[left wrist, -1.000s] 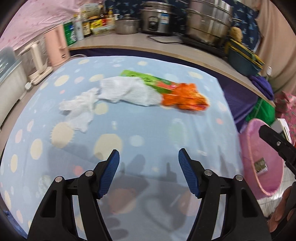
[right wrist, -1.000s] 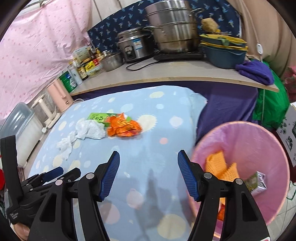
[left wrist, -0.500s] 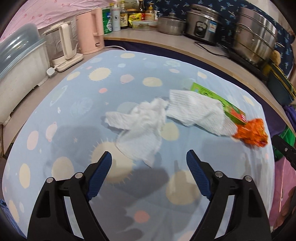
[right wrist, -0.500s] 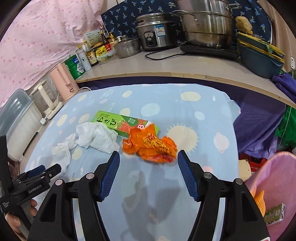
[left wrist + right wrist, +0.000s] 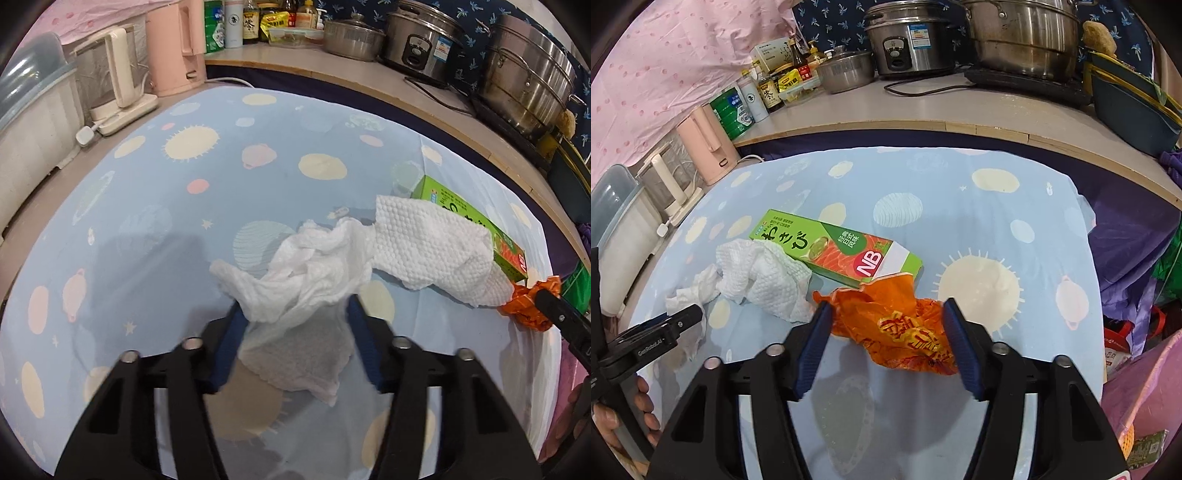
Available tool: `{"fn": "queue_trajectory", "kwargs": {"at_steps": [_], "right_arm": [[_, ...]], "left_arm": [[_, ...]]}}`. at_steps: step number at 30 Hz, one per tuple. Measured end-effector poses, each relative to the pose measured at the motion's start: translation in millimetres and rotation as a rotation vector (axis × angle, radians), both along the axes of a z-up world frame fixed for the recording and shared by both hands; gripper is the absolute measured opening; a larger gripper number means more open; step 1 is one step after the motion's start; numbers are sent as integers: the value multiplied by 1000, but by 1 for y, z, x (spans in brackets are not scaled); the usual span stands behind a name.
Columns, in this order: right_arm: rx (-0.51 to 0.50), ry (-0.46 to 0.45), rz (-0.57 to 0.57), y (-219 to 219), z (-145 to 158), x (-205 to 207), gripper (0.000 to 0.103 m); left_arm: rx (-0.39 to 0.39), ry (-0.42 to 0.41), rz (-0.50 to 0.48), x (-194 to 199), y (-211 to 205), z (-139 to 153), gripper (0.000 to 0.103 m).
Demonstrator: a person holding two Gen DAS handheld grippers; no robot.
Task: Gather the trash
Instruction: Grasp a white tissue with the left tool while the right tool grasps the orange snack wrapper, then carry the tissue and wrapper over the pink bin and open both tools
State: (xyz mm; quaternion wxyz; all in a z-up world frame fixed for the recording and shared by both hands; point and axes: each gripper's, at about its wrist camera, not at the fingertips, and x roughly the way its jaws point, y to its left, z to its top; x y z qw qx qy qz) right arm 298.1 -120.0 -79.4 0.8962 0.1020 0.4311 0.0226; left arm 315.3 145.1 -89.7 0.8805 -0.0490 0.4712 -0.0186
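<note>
Two pieces of trash sit squarely in two sets of jaws, and that pairing is what the next move turns on. In the left wrist view the left gripper (image 5: 295, 325) has its jaws apart with the crumpled white tissue (image 5: 306, 273) between them at the lower centre of the frame. The tissue's upper wad bulges over both blue pads, so whether they already press on it cannot be told; the jaws have just been closing, with the tissue between them. The tissue's long axis runs from the lower centre up toward the right, where it meets the dimpled paper towel (image 5: 436, 251), which in turn lies over the green box (image 5: 509, 247) at the right edge.

In the right wrist view the right gripper (image 5: 886, 332) stands with jaws apart around the orange wrapper (image 5: 901, 325), low in the centre of the frame. Its left pad sits just beside the wrapper's left edge and its right pad near the right end, so the wrapper's long axis lies across the gap from pad to pad. These jaws have also just been closing, with the wrapper between them, and no firm pinch shows yet.

All the trash lies on the blue spotted cloth (image 5: 960, 206) of the counter. The pink bin (image 5: 1145, 387) shows at the lower right of the right wrist view, so the right gripper is likely the nearer one to it
</note>
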Motion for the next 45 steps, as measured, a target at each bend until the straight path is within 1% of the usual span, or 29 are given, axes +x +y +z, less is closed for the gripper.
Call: {"fn": "queue_trajectory", "kwargs": {"at_steps": [2,3,4,6,7,9,11,12,13,16,21,26,30,38,45], "right_arm": [[4,-4,0,-1,-1,-3,49],[7,-6,0,-2,0,-4,45],[9,-8,1,-2,1,-6,39],[16,-11,7,-2,3,-11,36],[12,-14,6,-2,5,-13,32],[7,-20,9,-1,8,-21,29],[19,-29,7,-3,14,-31,27],[24,-33,8,-4,16,-35,19],[30,-35,8,-4,19,-40,16],[47,-51,3,-9,29,-60,15],[71,-90,-7,-17,49,-98,15],[90,-138,-31,-31,73,-143,15],[96,-171,-66,-49,88,-177,15],[93,-212,-170,-95,102,-238,15],[93,-232,-267,-139,104,-273,15]], "left_arm": [[-2,-5,-9,-2,-1,0,23],[-3,-6,-15,-3,-2,0,16],[-4,-7,-20,-4,-3,1,10],[-1,-16,-26,-9,-5,5,8],[0,-21,-31,-12,-6,7,7],[7,-36,-41,-20,-9,13,6],[11,-46,-52,-31,-12,21,6],[7,-48,-61,-38,-14,24,6],[3,-48,-68,-44,-16,27,6],[-4,-59,-96,-66,-25,39,6],[-27,-80,-170,-105,-51,59,6],[-57,-101,-267,-145,-86,77,6],[-67,-100,-344,-171,-115,83,6],[-56,-120,-476,-214,-175,93,6],[-44,-136,-574,-235,-222,100,6]]}}
